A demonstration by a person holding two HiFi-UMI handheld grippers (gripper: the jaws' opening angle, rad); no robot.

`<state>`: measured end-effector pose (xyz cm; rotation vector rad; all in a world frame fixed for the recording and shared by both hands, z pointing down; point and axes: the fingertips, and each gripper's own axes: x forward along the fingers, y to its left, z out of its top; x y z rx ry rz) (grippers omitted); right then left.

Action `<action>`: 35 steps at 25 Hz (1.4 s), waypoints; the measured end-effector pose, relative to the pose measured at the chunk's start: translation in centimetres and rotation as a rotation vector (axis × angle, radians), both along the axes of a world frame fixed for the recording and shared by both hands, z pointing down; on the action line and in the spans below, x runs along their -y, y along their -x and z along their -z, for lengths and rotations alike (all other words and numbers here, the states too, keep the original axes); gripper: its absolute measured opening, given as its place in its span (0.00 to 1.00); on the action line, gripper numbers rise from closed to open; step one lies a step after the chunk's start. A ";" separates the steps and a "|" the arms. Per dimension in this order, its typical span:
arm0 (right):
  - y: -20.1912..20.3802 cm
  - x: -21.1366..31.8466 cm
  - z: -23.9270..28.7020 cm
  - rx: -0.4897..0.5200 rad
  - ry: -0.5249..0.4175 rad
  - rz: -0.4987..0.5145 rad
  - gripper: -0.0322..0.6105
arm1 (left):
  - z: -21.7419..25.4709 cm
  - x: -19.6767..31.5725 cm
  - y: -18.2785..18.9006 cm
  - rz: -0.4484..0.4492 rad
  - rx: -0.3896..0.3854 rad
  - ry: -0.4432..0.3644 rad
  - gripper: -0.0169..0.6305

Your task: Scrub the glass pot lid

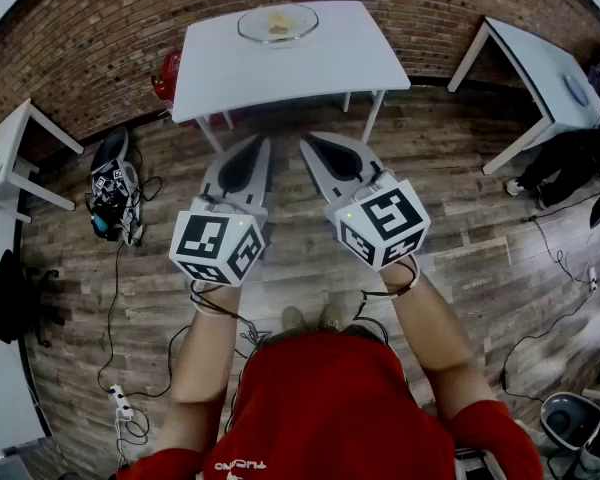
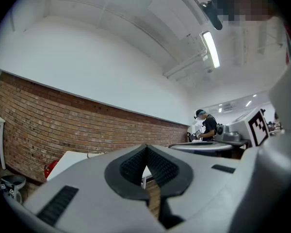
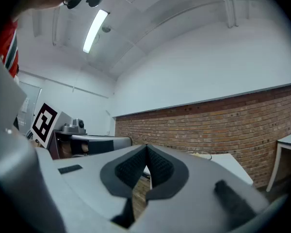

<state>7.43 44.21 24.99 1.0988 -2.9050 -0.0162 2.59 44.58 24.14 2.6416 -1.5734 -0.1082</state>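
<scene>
A glass pot lid [image 1: 278, 23] lies near the far edge of a white table [image 1: 310, 68], with something yellowish under or on it. My left gripper [image 1: 257, 144] and right gripper [image 1: 310, 144] hang side by side over the wooden floor, short of the table's near edge, both held level and both shut with nothing between the jaws. In the left gripper view the left gripper [image 2: 146, 148] has its dark pads pressed together, with the table [image 2: 68, 160] low behind it. The right gripper [image 3: 146, 148] looks the same, and the lid [image 3: 200, 155] peeks over its jaw.
Another white table [image 1: 540, 73] stands at the right and a third [image 1: 5, 153] at the left edge. A bag with cables [image 1: 113, 200] lies on the floor at left, a red object [image 1: 165, 76] beside the table's left legs. A person [image 2: 206, 126] stands far off.
</scene>
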 end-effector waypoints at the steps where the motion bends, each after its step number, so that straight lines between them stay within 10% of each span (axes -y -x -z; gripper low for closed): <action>1: -0.1 0.1 0.0 0.000 0.000 0.000 0.10 | -0.1 0.1 -0.1 0.000 0.001 0.000 0.05; 35: -4.9 7.2 -0.8 0.022 0.009 0.068 0.10 | -1.0 6.3 -2.9 0.098 -0.004 0.014 0.05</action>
